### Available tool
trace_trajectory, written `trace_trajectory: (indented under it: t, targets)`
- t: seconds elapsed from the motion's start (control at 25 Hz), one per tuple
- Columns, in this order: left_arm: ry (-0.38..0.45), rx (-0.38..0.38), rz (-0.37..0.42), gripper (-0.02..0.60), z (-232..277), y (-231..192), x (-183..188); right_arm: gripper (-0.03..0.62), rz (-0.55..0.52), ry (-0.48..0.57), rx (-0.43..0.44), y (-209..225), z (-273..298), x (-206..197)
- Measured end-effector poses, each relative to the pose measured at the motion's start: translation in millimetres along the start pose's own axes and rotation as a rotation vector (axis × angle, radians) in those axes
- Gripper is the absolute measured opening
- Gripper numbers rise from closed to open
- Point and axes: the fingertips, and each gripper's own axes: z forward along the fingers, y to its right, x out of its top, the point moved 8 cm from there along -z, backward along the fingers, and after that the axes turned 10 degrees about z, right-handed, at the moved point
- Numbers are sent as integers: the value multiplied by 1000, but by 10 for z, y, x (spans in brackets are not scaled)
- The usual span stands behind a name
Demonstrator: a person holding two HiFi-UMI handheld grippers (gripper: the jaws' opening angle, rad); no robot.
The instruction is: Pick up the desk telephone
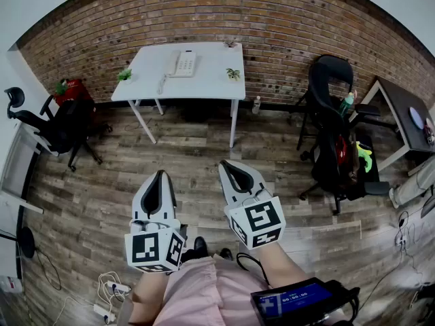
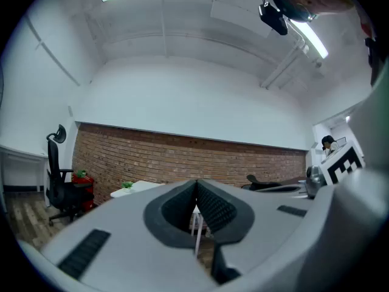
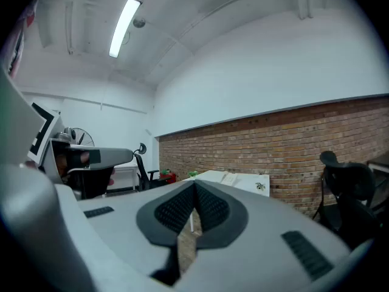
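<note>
A white desk telephone [image 1: 183, 63] lies on a white table [image 1: 211, 80] against the brick wall, far ahead of both grippers. Its coiled cord hangs toward the table's left edge. My left gripper [image 1: 161, 174] is held low over the wooden floor, jaws shut with nothing between them. To its right my right gripper [image 1: 228, 164] is also shut and empty. In the right gripper view the table [image 3: 243, 181] shows beyond the closed jaws, with the telephone [image 3: 230, 177] small on it. In the left gripper view only the table's corner [image 2: 137, 187] shows past the shut jaws.
Small potted plants [image 1: 124, 75] [image 1: 233, 73] stand on the table. A black office chair [image 1: 61, 124] is at the left, another black chair [image 1: 333, 134] at the right beside a dark desk [image 1: 408, 114]. Cables and a power strip [image 1: 109, 294] lie on the floor near my feet.
</note>
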Motion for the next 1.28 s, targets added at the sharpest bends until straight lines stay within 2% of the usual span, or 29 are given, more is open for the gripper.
trace_trajectory:
  t: [0.28, 0.44, 0.48, 0.52, 0.56, 0.6, 0.96, 1.28]
  targets:
    - [-10, 4, 6, 12, -58, 95, 9, -3, 0, -3, 2, 14, -94, 9]
    - [7, 64, 10, 27, -97, 127, 29, 0, 14, 29, -14, 80, -159, 24]
    - [13, 68, 3, 131, -95, 132, 35, 152, 21, 19, -4, 96, -156, 19]
    - [16, 64, -11, 218, -90, 137, 39, 245, 27, 10, 5, 114, -153, 16]
    - [17, 59, -26, 264, -86, 142, 40, 244, 28, 5, 6, 134, -154, 14]
    - [16, 55, -37, 272, -84, 143, 35, 236, 22, 3, 0, 150, -155, 11]
    - [-32, 61, -32, 256, 167, 15, -151, 230, -14, -35, -23, 267, 129, -56]
    - [-90, 64, -30, 256, 895, -451, -471, 227, -21, -91, -32, 467, 1008, -157]
